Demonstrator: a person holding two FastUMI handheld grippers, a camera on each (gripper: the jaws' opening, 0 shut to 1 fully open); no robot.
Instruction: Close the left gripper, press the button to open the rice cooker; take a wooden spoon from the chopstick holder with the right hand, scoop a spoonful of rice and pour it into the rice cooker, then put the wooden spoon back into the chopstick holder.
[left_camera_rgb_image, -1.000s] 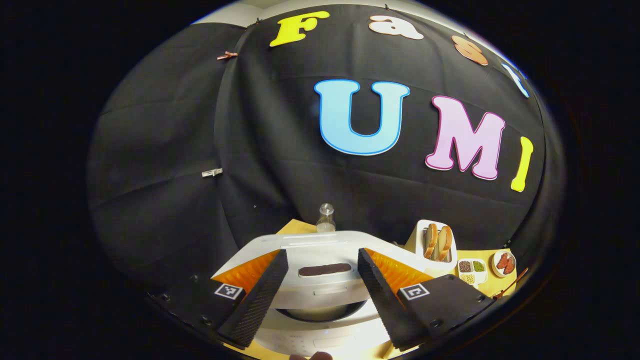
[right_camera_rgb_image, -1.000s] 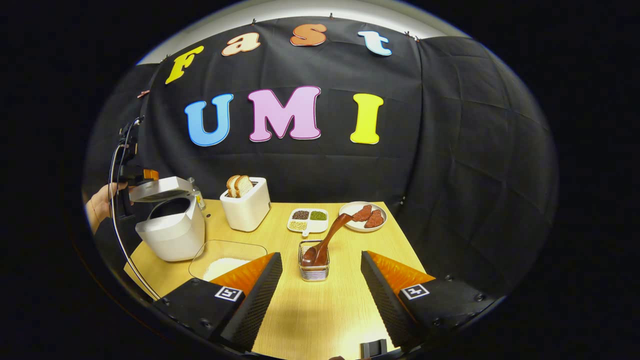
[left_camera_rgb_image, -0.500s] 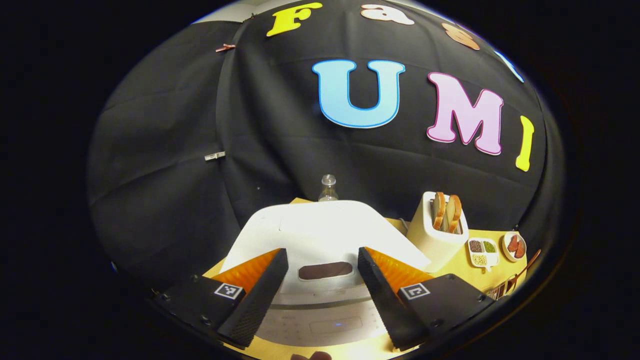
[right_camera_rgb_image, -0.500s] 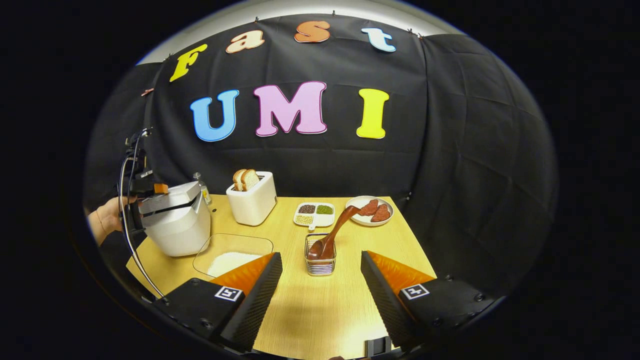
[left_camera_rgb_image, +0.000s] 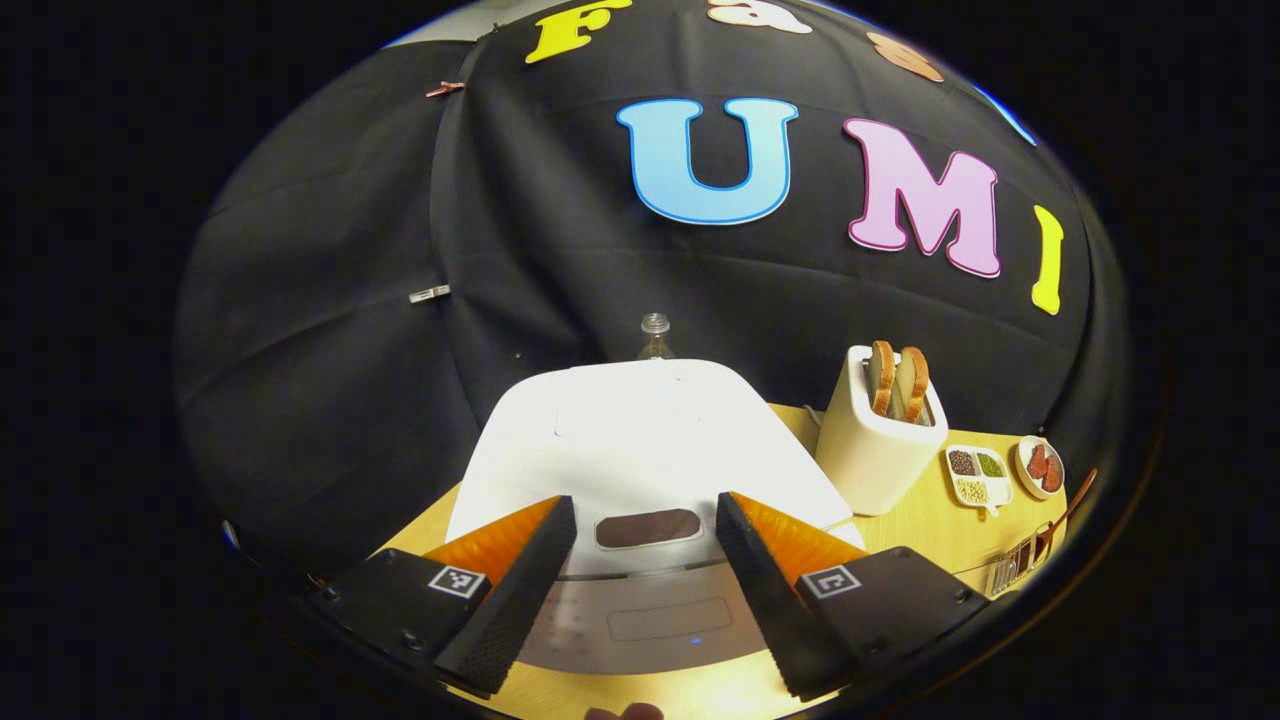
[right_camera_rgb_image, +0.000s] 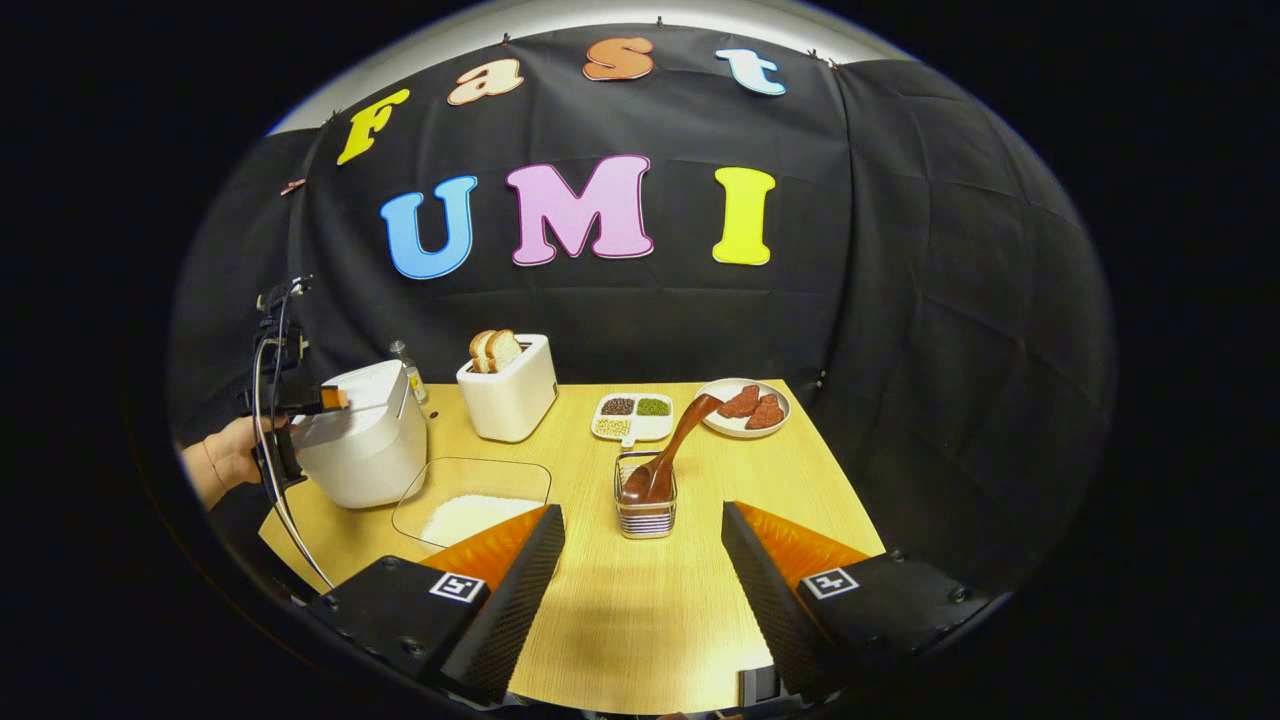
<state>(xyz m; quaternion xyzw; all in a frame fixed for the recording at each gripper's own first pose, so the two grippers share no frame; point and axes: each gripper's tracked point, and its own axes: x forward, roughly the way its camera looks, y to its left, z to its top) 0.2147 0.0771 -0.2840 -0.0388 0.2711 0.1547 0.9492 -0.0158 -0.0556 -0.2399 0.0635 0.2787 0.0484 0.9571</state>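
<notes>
rice cooker shut, left gripper spread

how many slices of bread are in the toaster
2. Both slices stand upright side by side in the slots of the white toaster: one slice on the left, the other right beside it. None elsewhere that I can see.

Both views toward rice cooker

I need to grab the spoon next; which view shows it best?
The right gripper view: the spoon stands whole in the holder, leaning right, straight ahead of the open right gripper. The left gripper view catches it at the far right edge, small and distorted.
</notes>
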